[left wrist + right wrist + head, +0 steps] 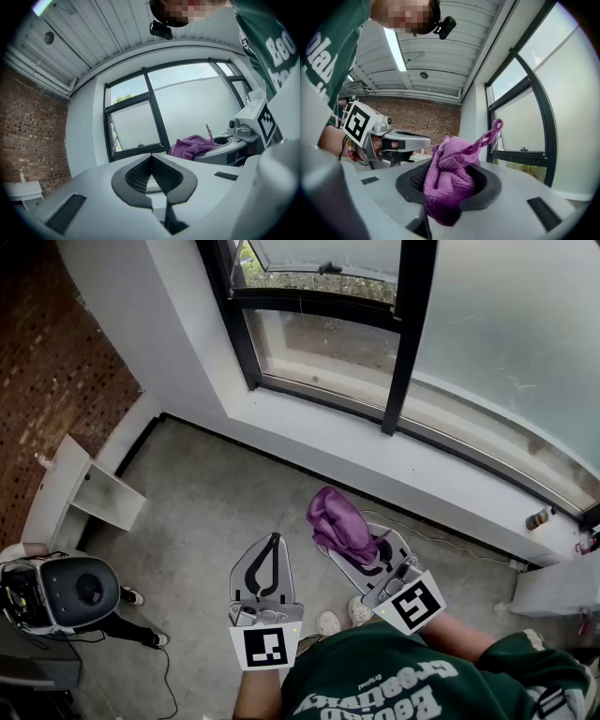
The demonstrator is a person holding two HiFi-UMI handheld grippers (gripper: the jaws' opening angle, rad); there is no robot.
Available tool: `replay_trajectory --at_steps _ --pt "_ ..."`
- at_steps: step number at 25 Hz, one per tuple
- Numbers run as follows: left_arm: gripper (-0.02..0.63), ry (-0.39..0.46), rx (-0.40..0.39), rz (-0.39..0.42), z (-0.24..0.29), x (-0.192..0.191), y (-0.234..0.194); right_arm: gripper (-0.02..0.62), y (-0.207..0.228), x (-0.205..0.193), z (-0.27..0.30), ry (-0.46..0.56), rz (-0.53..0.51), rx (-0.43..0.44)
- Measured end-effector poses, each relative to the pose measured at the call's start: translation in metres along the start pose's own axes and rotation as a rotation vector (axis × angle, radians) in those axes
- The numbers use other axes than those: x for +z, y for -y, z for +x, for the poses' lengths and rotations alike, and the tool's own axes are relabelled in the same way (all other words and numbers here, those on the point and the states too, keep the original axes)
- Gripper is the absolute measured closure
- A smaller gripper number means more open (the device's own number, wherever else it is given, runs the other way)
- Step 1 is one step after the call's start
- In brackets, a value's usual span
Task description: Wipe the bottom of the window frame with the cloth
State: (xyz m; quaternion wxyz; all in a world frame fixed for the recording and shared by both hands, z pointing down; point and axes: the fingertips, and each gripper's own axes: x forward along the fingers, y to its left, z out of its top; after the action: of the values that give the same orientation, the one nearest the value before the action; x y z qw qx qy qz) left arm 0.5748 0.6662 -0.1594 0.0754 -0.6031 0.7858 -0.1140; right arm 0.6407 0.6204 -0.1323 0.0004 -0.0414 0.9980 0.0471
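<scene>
While the left gripper's (274, 542) fingers (136, 177) press together, the right gripper's (356, 549) pinch the purple cloth (449, 180).

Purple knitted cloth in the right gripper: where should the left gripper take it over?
The free bunched top of the purple knitted cloth, approached from the left, opening the shut left gripper first. The right gripper is shut on its lower part; the thin loop looks too slim.
</scene>
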Motion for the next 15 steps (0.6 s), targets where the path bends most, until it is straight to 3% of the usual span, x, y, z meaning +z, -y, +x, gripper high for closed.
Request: replay_trajectory --at_steps 8,15 --pt "0.603 0.009 0.002 -0.031 -0.0035 -0.0029 -0.0057 0.449 -0.0038 0.0021 0.0035 0.008 -0.008 -0.006" --pt "0.603 0.005 -0.017 -0.009 -0.0057 -0.0040 -0.0105 0.449 -0.0080 0.0046 0.0070 0.008 0.001 -0.021"
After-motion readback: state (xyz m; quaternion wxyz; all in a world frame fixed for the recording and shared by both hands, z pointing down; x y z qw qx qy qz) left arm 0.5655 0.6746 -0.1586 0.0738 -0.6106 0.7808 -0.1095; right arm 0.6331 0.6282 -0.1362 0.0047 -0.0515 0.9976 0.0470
